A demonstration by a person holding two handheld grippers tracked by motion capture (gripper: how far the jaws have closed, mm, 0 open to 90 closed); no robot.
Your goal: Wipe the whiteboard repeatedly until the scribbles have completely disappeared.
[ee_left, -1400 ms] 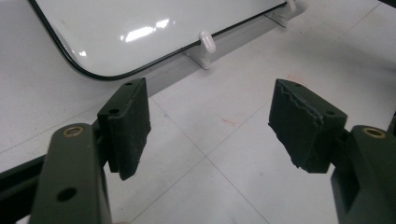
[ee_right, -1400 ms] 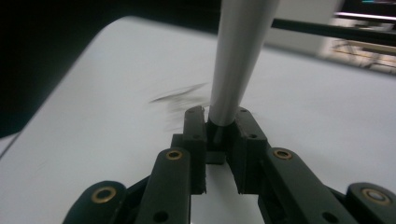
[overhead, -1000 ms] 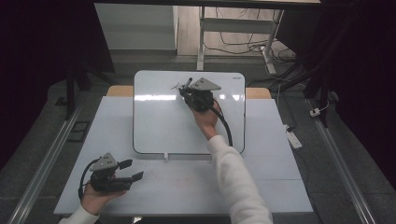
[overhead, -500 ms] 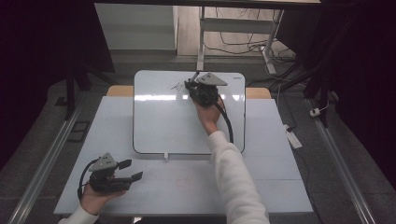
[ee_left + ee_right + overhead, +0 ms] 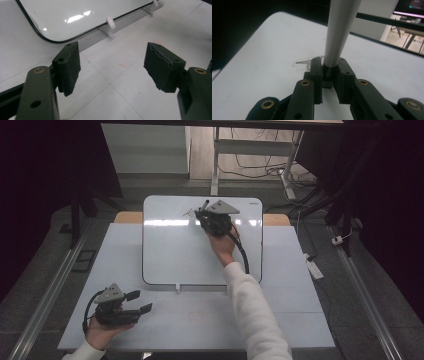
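A white whiteboard point(image 5: 175, 250) lies on the table, its near rim point(image 5: 75, 37) with small white clips in the left gripper view. My right gripper point(image 5: 204, 213) is over the board's far edge, shut on a grey marker point(image 5: 337, 32) that stands up between the jaws; in the high view the marker point(image 5: 205, 204) pokes out towards the far side. A thin pen mark point(image 5: 304, 62) sits on the board point(image 5: 274, 42) just ahead of the jaws, also visible as a pen mark point(image 5: 187, 212) from above. My left gripper point(image 5: 140, 302) rests at the table's near left, open, nothing between its pads point(image 5: 68, 67).
The pale table point(image 5: 200, 325) carries the board; bare tabletop point(image 5: 120, 82) lies under the left gripper. Metal rails run along the floor on both sides, and a desk frame point(image 5: 216, 160) with cables stands beyond the table. A power strip point(image 5: 314, 268) lies at the right.
My right gripper with the marker has shifted slightly to the right along the board's far edge. The left gripper has kept still.
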